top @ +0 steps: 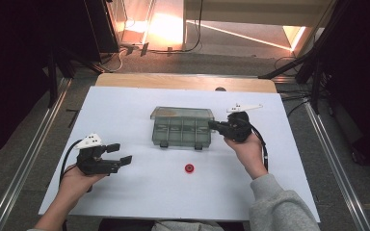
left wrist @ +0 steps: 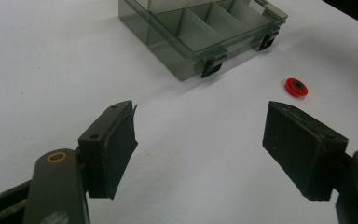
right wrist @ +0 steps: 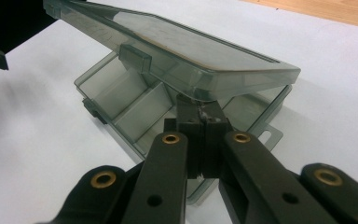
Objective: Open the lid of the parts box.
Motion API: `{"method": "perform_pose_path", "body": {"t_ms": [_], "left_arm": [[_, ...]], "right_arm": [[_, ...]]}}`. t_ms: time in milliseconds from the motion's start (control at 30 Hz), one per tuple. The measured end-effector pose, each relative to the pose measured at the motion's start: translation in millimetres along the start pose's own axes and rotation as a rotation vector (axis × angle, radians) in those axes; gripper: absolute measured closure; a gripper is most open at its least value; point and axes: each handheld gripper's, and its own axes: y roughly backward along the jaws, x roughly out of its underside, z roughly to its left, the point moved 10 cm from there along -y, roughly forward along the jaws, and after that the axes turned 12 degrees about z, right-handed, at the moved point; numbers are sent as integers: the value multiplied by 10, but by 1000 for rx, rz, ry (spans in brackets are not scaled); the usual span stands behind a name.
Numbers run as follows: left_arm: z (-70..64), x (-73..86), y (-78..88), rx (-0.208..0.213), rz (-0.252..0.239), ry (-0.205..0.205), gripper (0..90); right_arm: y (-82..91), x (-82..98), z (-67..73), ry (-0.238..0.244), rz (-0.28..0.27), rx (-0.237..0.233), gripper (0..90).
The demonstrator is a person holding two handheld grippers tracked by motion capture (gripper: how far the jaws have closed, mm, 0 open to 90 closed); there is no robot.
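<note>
The right claw (right wrist: 200,122) is clamped on the raised lid edge of the smoky clear plastic compartment box (top: 182,128) at frame centre; the left claw (top: 118,154), lower left, gapes wide and empty. A small red ring (top: 189,168) lies alone on bare white tabletop (top: 125,106) below the box.

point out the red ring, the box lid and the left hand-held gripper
red ring (left wrist: 296,87), left gripper view, on its red band
box lid (right wrist: 186,51), right gripper view, on its flat top
left hand-held gripper (top: 117,154), high view, midway between its open jaws
</note>
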Motion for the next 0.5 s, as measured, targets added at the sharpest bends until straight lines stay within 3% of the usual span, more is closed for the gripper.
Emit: {"method": "perform_pose_path", "body": {"t_ms": [500], "left_arm": [[34, -261, -182, -15, 2, -32, 249]], "right_arm": [[0, 0, 11, -4, 0, -2, 900]]}}
